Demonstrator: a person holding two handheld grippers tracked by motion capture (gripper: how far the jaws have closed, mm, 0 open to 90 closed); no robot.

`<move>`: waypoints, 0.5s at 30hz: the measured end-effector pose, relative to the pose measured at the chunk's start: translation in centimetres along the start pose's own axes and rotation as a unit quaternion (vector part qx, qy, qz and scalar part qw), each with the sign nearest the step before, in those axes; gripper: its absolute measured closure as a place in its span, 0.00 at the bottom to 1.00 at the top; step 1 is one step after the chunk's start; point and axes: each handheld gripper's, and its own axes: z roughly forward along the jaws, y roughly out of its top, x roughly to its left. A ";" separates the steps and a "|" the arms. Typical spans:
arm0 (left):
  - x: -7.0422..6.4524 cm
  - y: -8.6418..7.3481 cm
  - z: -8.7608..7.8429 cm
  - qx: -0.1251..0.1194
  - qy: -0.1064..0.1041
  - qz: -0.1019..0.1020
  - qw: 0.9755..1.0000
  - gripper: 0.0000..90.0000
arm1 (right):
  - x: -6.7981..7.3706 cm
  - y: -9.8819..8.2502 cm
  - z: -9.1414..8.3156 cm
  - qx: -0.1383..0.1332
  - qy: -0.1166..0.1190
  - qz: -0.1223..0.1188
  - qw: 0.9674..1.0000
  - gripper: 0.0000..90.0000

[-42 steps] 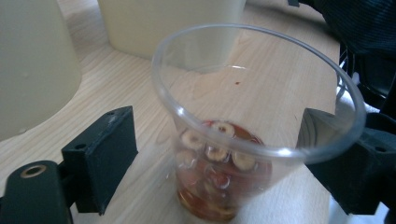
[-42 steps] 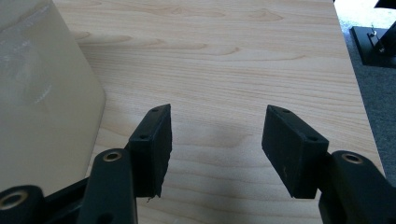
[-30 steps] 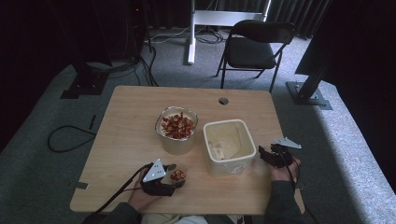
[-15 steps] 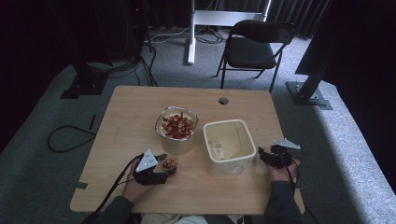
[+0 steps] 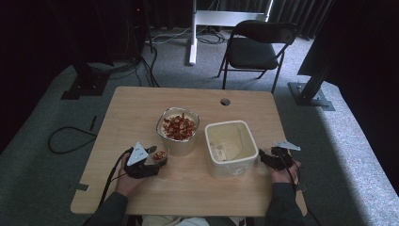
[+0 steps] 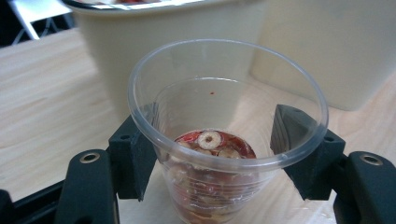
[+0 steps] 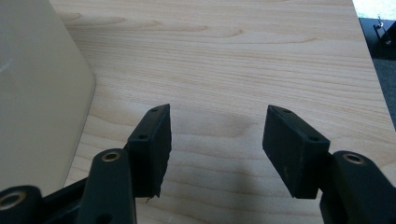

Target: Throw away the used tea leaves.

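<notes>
The left gripper (image 5: 157,157) holds a clear cup (image 5: 160,156) just left of the round bowl (image 5: 178,147), close to its wall. In the left gripper view the cup (image 6: 219,154) stands upright between the two black jaws, and both pads press on its sides below the rim. The jaws have just been closing, with the cup between them. The cup holds a low layer of red and pale cereal rings (image 6: 212,142) at its bottom; the rest of the cup is clear.

The bowl sits near the middle of the table (image 5: 141,108) and is filled with the same red and pale rings (image 5: 178,126). It touches, or nearly touches, the square tub (image 5: 231,162) on its right; contact cannot be confirmed. The tub is cream-coloured; what it holds cannot be made out.

The right gripper (image 5: 263,157) rests just right of the tub, at the table's right edge. In the right gripper view its jaws stand spread wide with bare table (image 7: 224,56) between them and nothing in their grasp (image 7: 217,149). The tub wall (image 7: 37,93) shows at the left, just beside the left jaw and apart from it.

A person's hands and dark sleeves come in from the near edge of the table.
</notes>
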 end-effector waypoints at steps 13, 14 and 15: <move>2.8 0.2 -1.4 -0.011 0.046 -0.018 0.999 0.38 | 0.3 -0.1 0.3 0.005 -0.001 -0.005 1.000 0.46; 3.0 0.3 -1.5 -0.011 0.048 -0.020 0.999 0.38 | 0.3 -0.1 0.3 0.006 -0.001 -0.005 1.000 0.46; 3.2 0.3 -1.5 -0.010 0.052 -0.020 0.998 0.38 | 0.3 -0.1 0.4 0.006 -0.001 -0.005 1.000 0.46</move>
